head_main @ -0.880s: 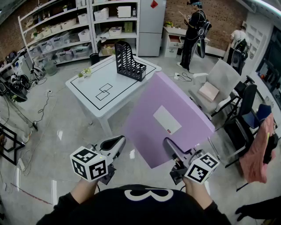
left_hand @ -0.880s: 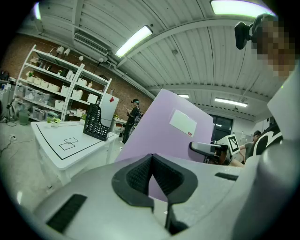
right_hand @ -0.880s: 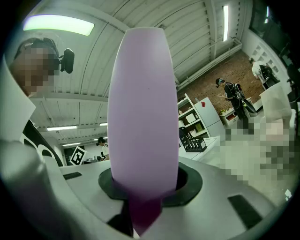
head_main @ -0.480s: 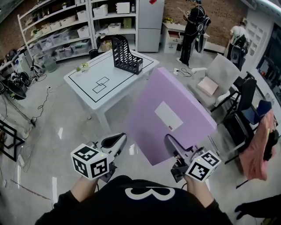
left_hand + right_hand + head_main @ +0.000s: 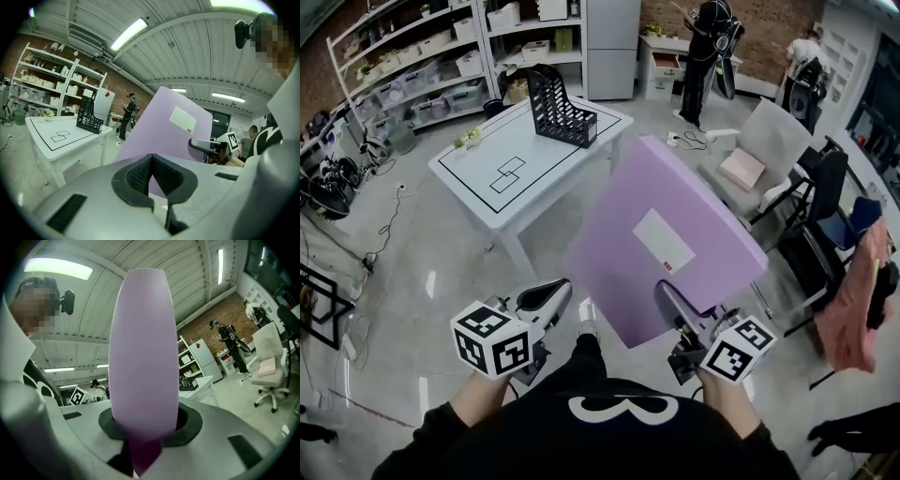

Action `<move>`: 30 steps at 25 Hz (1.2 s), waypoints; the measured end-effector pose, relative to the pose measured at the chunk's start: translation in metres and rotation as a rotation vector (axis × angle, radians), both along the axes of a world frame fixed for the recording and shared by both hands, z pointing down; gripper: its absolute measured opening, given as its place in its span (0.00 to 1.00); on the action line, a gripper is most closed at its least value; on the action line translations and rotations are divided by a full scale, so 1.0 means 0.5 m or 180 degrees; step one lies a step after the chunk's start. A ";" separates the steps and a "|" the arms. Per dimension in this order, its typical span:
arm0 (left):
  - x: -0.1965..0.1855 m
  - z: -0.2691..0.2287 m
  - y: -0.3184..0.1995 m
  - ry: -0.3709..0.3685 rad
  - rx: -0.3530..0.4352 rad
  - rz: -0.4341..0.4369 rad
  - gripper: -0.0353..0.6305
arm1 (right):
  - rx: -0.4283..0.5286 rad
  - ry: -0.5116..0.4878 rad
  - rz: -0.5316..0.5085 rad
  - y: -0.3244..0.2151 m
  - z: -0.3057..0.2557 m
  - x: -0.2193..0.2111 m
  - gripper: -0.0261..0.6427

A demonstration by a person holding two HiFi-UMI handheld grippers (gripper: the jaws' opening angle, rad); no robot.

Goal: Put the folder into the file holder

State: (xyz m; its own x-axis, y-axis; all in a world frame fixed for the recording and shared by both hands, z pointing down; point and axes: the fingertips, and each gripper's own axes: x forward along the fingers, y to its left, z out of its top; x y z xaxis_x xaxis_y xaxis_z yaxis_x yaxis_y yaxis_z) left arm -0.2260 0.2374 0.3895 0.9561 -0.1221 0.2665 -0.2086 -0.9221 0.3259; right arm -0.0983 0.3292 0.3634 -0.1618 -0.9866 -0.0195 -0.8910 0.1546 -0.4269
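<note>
A large purple folder (image 5: 670, 239) with a white label is held up tilted over the floor, and my right gripper (image 5: 668, 298) is shut on its lower edge. In the right gripper view the folder (image 5: 143, 348) rises edge-on from between the jaws of the right gripper (image 5: 145, 430). My left gripper (image 5: 551, 292) is beside it to the left, shut and holding nothing; its pads meet in the left gripper view (image 5: 151, 161). The black mesh file holder (image 5: 555, 105) stands on the far part of a white table (image 5: 478, 178), some way ahead. The left gripper view shows the holder (image 5: 89, 116) too.
The white table has black line markings on its top. A white chair (image 5: 773, 159) and dark chairs with a pink cloth (image 5: 853, 300) stand to the right. Shelves with bins (image 5: 422, 56) line the back wall. People (image 5: 705, 47) stand at the back, and cables lie on the floor.
The table and file holder have shifted up and left in the head view. A leg now shows stepping forward. The folder stays in the right gripper's grip; the left gripper stays shut.
</note>
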 end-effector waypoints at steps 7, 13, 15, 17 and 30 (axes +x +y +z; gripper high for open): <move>0.067 0.039 -0.085 -0.0009 -0.0084 0.0104 0.06 | -0.0059 -0.0018 0.0116 -0.075 0.029 0.060 0.23; 0.159 0.071 -0.217 -0.0034 -0.0175 0.0165 0.06 | -0.0179 -0.0084 0.0235 -0.196 0.060 0.150 0.23; 0.195 0.084 -0.270 -0.0071 -0.0246 0.0180 0.06 | -0.0222 -0.0118 0.0244 -0.249 0.066 0.184 0.23; 0.232 0.094 -0.327 -0.0110 -0.0323 0.0182 0.06 | -0.0268 -0.0146 0.0231 -0.304 0.069 0.218 0.23; 0.413 0.138 -0.741 -0.0136 -0.0515 -0.0087 0.06 | -0.0464 -0.0117 0.0053 -0.718 0.083 0.427 0.23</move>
